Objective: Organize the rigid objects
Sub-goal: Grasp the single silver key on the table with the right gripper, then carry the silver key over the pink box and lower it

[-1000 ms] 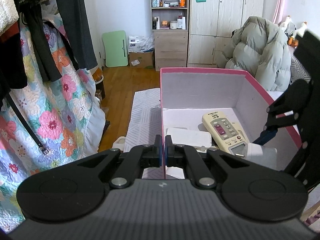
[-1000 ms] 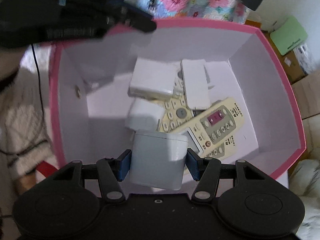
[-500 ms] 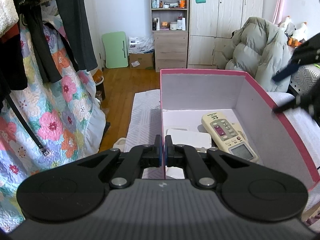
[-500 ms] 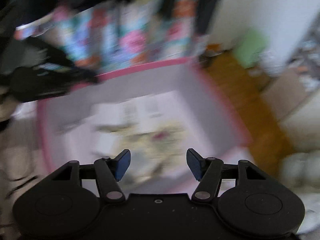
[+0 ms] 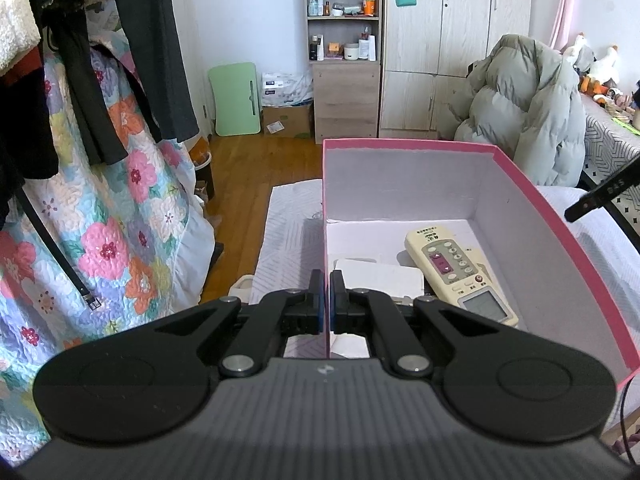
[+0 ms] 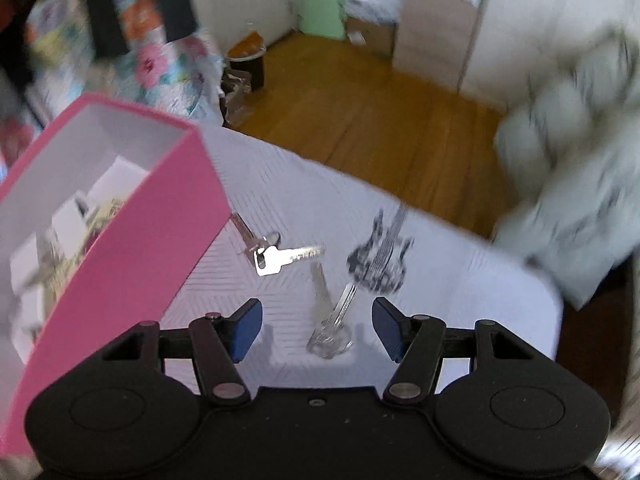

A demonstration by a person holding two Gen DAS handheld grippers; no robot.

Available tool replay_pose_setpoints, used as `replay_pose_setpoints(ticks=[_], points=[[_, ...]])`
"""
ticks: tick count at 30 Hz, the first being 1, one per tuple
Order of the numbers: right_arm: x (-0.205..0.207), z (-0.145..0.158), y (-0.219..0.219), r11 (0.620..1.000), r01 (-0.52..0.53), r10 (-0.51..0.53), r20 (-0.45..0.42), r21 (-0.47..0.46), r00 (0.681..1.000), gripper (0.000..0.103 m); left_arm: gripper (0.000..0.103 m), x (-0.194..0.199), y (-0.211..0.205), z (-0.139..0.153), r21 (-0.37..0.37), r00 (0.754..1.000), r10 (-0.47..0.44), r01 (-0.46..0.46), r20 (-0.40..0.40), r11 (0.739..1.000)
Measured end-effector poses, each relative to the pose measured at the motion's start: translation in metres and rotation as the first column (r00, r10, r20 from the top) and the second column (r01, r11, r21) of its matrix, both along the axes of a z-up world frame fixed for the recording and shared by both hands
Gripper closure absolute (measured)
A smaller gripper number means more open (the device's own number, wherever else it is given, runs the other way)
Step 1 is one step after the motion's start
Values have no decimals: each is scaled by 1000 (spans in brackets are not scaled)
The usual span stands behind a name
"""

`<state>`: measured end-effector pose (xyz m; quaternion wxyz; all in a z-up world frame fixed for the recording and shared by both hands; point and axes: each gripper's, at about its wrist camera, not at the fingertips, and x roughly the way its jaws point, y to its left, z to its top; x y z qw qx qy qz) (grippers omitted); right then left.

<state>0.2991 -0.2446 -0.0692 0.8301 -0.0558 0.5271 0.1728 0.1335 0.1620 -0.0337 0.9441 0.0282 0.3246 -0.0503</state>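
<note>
The right tongs [image 6: 316,330], a second ago holding a white block over the pink box [image 6: 132,232], now hang wide open and empty above the keys [image 6: 326,320] on the bed, while the left tongs [image 5: 326,302] stay clamped on the box wall.

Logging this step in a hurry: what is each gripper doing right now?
Left gripper: closed on the wall of the pink box.
Right gripper: open, empty, above the keys.

wood floor [image 5: 256,168], pale wardrobe [image 5: 460,48], open shelves [image 5: 342,12]
</note>
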Motion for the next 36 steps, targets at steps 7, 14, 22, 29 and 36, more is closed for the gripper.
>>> replay_pose_setpoints(ticks=[7, 14, 22, 29, 36], points=[[1, -45, -11, 994, 107, -105, -84, 26, 991, 45, 101, 0, 1, -2, -6, 1000, 0, 0, -6, 1000], [7, -49, 6, 1000, 19, -20, -28, -19, 999, 57, 101, 1, 0, -2, -6, 1000, 6, -6, -12, 1000], [-12, -26, 18, 996, -46, 51, 67, -76, 996, 79, 101, -1, 2, 0, -8, 1000, 0, 0, -3, 1000], [-26, 2, 19, 995, -52, 61, 111, -84, 992, 79, 101, -2, 2, 2, -13, 1000, 4, -4, -7, 1000], [-44, 58, 28, 995, -92, 96, 211, -29, 973, 79, 101, -1, -2, 1, 22, 1000, 1, -1, 0, 1000]])
